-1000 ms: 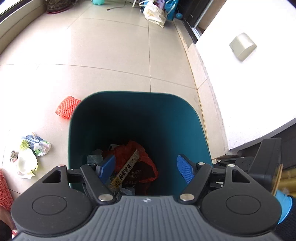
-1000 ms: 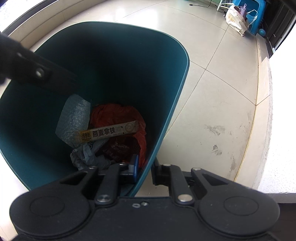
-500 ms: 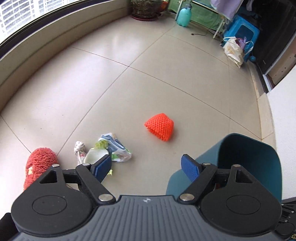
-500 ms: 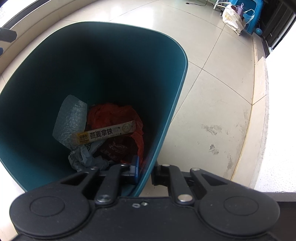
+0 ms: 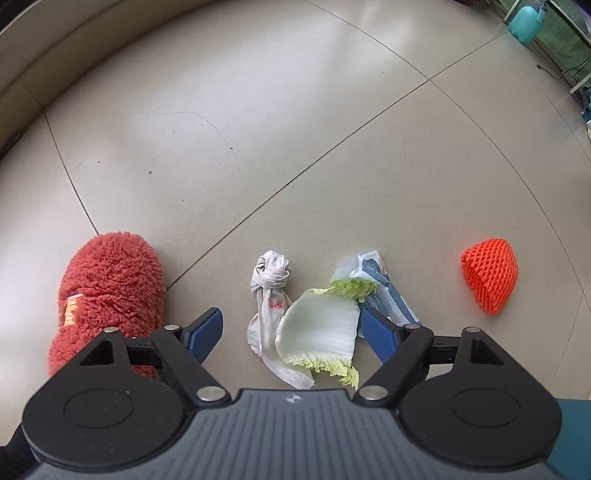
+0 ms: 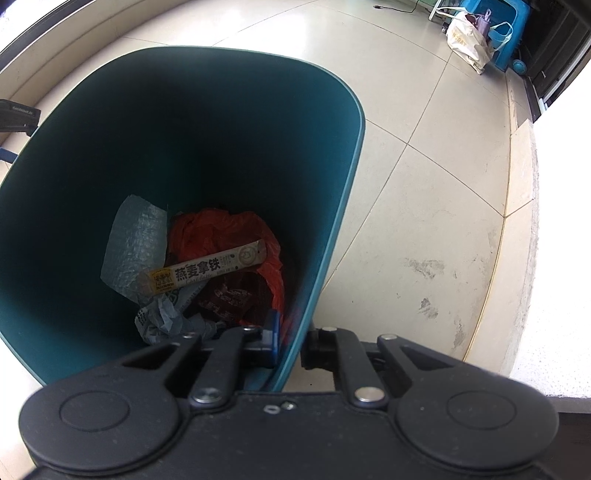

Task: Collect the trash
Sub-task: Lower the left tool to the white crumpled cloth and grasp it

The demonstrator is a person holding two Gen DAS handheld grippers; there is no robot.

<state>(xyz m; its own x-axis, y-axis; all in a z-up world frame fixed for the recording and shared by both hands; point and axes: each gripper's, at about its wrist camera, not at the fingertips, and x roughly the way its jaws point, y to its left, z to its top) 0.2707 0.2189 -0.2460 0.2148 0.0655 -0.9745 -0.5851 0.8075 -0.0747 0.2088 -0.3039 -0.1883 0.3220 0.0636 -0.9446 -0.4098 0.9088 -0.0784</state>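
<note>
My left gripper is open and empty, just above trash on the tiled floor: a pale cabbage leaf, a knotted white rag and a blue-white wrapper. An orange foam net lies to the right. My right gripper is shut on the rim of the teal bin. The bin holds a red plastic bag, a long snack wrapper, bubble wrap and crumpled paper.
A fuzzy red slipper sits left of the left gripper. A corner of the teal bin shows at lower right. A white bag and blue stool stand far off. A raised sill runs along the right.
My left gripper has swung out of the bin to the left and lowered over the cabbage leaf and rag. My right gripper still grips the bin rim.
</note>
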